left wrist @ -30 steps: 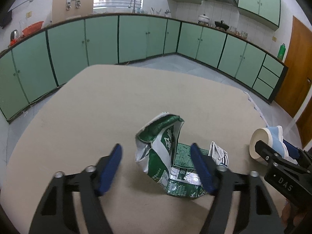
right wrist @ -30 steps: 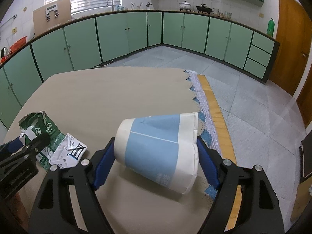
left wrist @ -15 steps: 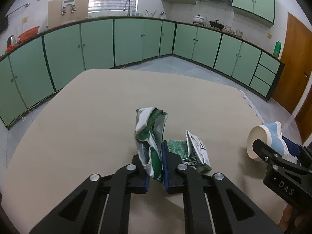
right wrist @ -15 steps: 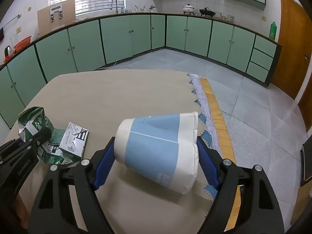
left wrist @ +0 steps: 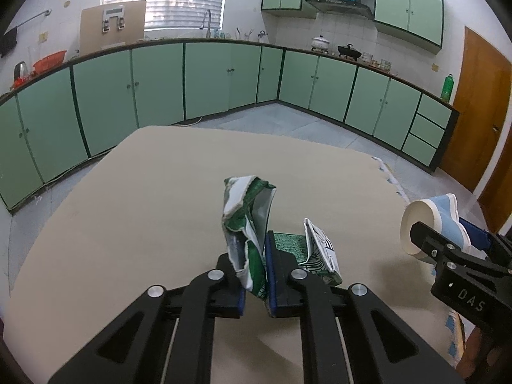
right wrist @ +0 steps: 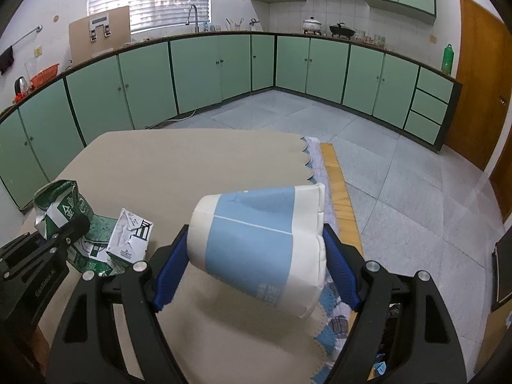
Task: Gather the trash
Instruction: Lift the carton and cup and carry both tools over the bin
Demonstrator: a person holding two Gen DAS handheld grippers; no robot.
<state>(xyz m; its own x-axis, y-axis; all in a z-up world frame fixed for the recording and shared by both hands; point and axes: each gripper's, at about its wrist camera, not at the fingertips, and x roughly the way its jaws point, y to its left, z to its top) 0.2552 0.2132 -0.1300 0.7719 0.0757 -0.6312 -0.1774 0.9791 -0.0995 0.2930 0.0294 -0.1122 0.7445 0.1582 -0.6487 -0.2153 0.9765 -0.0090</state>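
Blue pads of the left gripper [left wrist: 254, 275] clamp the torn green wrapper [left wrist: 248, 220], its flap upright above the jaws; a second ago they stood wide around it. The right gripper [right wrist: 256, 256] grips a crushed blue-and-white paper cup [right wrist: 256, 243], at three o'clock of the wrapper. Both pieces look collected and clear of the beige bench [left wrist: 144, 192]. Next, I judge: carry them to a bin, none in sight.

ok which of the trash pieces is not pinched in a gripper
The white carton scrap with black print, lying beside the green wrapper that the left gripper pinches; the right gripper holds the blue-and-white paper cup.
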